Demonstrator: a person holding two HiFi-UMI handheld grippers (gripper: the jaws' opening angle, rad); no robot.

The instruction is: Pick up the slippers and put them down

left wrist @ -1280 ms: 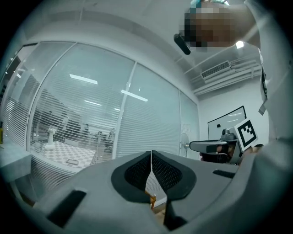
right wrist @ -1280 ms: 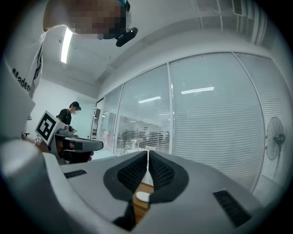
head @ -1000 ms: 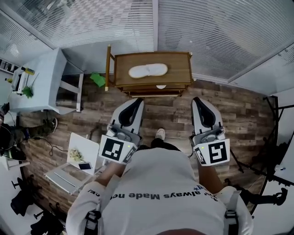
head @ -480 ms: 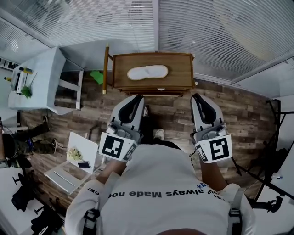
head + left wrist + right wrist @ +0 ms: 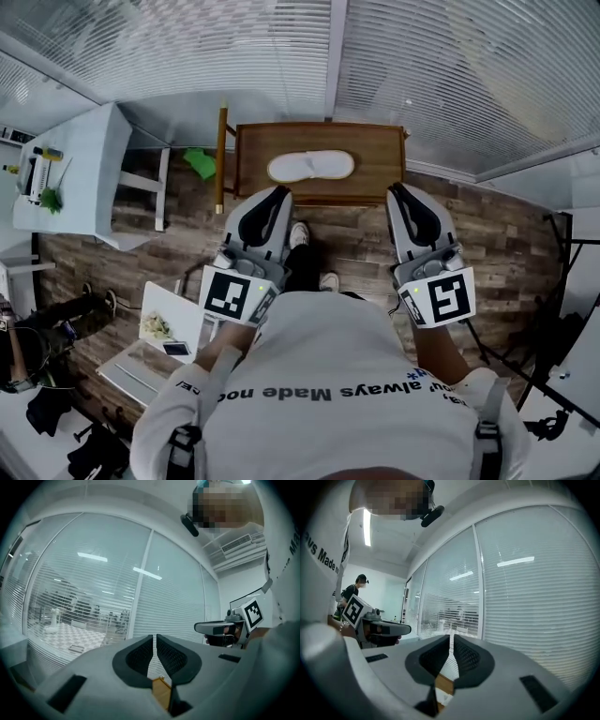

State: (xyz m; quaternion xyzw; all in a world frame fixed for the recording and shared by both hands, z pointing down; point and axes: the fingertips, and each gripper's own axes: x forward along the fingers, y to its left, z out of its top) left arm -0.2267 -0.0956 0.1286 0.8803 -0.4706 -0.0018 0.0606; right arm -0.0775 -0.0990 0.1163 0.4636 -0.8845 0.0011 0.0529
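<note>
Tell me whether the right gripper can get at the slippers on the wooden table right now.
Probably yes: the slippers lie uncovered on the table, and nothing stands between them and the right gripper. Its jaws are shut, so they must open first.

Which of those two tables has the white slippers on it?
The brown wooden table, straight ahead by the blinds; the slippers lie on its top. The white table off to the left carries none.
</note>
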